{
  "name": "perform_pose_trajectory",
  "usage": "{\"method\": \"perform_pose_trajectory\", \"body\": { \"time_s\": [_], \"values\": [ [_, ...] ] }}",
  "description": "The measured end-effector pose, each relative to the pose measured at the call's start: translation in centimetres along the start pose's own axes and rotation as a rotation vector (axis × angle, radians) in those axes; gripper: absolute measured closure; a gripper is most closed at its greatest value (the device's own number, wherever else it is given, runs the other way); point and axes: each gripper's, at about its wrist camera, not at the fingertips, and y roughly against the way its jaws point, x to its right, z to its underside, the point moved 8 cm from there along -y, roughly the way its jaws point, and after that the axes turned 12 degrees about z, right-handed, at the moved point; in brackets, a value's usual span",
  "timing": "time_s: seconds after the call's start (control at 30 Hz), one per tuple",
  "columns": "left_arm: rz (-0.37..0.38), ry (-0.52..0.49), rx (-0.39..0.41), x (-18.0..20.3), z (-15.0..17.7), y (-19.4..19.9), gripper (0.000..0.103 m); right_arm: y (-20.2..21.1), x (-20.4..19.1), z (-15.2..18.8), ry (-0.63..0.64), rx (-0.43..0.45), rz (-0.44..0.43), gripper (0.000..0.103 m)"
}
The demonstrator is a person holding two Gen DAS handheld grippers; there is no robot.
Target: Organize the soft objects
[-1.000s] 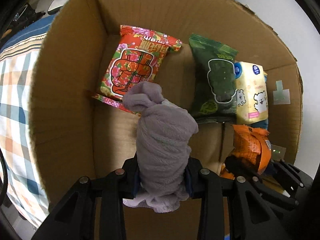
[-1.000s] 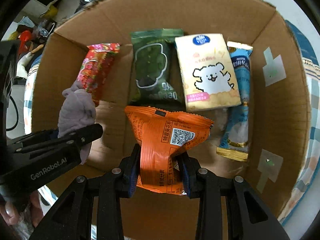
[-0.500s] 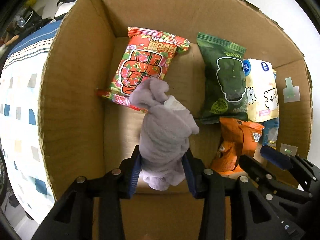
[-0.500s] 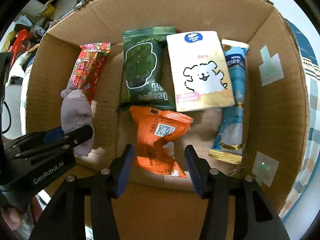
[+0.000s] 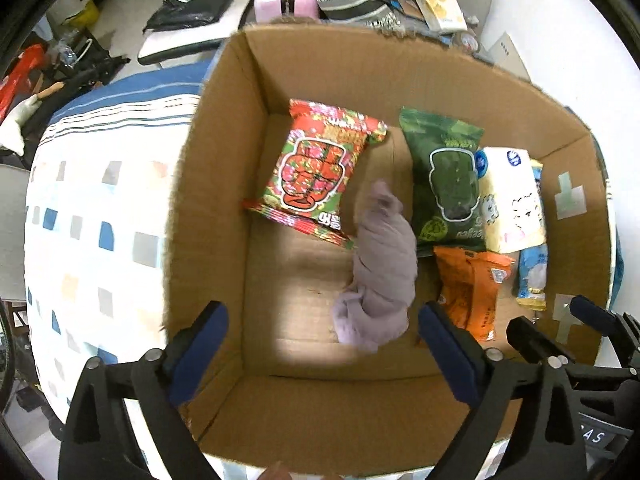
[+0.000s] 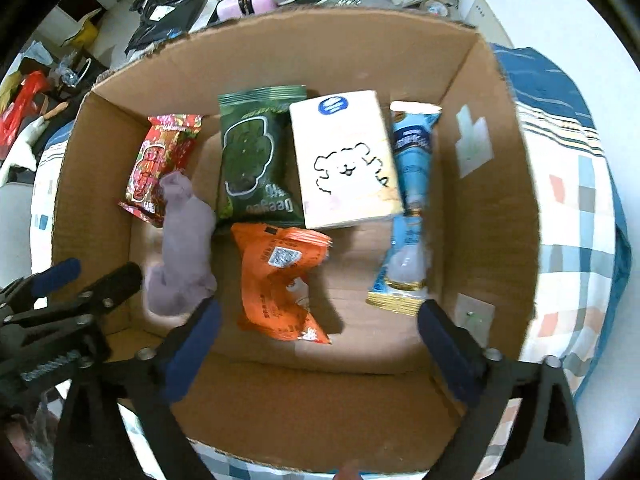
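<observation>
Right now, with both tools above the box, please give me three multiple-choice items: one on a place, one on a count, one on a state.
1. Where does the purple cloth lie?
A. on the checked bedcover outside the box
B. on the floor of the cardboard box, between the red snack bag and the orange snack bag
C. on top of the white tissue pack

2. How many packaged items lie in the box, not counting the cloth?
A. three
B. five
C. seven

3. What is the state of the left tool?
A. open, holding nothing
B. shut on the cloth
C. shut on the orange bag

Answers: 1 B, the cloth rests on bare cardboard between those bags. 2 B, red, green, white, blue and orange packs show in the right wrist view. 3 A, its fingers stand wide apart with nothing between them.
</observation>
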Motion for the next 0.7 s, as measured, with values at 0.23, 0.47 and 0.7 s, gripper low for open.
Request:
{"method": "perform_pose_trajectory", "body": {
  "time_s": [0.23,0.47,0.7],
  "values": [
    [-0.022,-0.015,0.093,0.3,0.6,4.1,0.005,3.4,-0.1,1.3,0.005,0.049,0.015,0.0],
    [-0.058,-0.049,0.227,1.5,2.4,10.6,0.005,9.3,0.9,3.8,-0.02,0.15,0.003,0.0],
    [-0.079,-0.1,0.373,3.6,6.6,18.4,0.005,17.8,2.7,8.2,-0.062,0.29,-0.031,0.0]
  ]
}}
